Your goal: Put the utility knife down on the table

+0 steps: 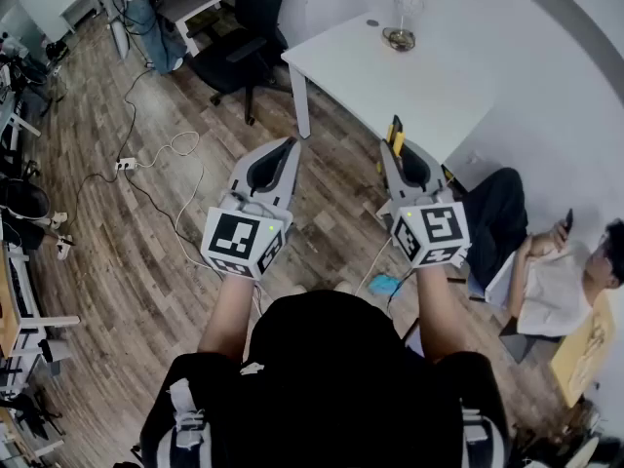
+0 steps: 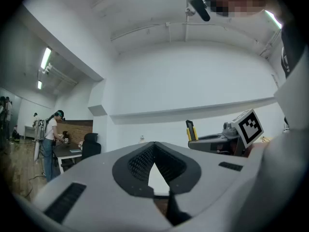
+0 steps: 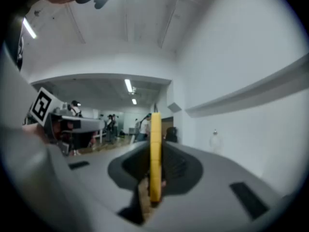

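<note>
Both forearms reach forward from the person's dark-clad body, side by side and apart, and each hand-held gripper points level. The left hand-held gripper [image 1: 289,146] has its jaws pressed together at the tips, with nothing between them; in its own view [image 2: 154,144] only a narrow gap shows behind the meeting tips. The right hand-held gripper [image 1: 398,154] pinches the utility knife [image 1: 396,135]. In the right gripper view the yellow knife [image 3: 155,153] stands upright and edge-on between the dark pads, its upper end rising above the jaws [image 3: 155,146]. The knife is in the air in this grip, not resting on anything. Each marker cube [image 1: 244,242] sits at the rear of its tool, just ahead of the wrist.

Ahead of the right hand-held gripper stands the white bench [image 1: 390,76], its near edge close to the knife's tip in the head view. A clear glass vessel [image 1: 405,13] stands at the bench's far side. Ahead of the left hand-held gripper is a black office chair [image 1: 244,37]. Below both is a wooden floor [image 1: 117,261], with cables [image 1: 166,154] trailing off to the left. To the right of the right hand-held gripper a seated person [image 1: 546,271] leans by the white wall. Far ahead on the left another person [image 1: 151,13] stands at a desk.
</note>
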The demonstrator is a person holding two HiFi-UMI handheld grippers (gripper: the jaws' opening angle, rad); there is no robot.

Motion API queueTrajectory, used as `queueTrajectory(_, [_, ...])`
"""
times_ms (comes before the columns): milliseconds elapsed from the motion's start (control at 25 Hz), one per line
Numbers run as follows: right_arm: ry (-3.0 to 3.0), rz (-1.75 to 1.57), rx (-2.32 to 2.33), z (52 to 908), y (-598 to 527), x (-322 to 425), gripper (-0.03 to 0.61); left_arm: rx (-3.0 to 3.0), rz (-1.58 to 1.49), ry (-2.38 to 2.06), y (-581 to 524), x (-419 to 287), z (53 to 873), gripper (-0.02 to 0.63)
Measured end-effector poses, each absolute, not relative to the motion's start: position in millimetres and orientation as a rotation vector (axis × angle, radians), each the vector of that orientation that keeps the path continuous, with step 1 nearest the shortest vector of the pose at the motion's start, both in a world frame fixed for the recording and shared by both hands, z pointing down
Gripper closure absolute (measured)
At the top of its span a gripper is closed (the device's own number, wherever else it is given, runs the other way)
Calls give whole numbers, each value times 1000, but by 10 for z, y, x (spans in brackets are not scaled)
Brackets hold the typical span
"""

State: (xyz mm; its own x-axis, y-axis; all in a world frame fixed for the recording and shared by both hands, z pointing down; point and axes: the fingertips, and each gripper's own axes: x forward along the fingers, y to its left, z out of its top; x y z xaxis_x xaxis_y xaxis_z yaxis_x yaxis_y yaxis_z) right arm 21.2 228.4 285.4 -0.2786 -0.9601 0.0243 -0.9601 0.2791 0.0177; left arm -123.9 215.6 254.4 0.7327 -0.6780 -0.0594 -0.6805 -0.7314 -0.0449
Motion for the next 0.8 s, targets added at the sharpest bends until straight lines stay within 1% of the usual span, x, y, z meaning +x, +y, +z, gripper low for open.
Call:
queueTrajectory(320, [-2507,8,1865,2878,2334,282,497,-2886,54,1106,2232,-1138,2604,594])
queueTrajectory(800, [-2522,14,1800,3040,2438,537,497,-2927,11,1125,2386,-806,2800,594])
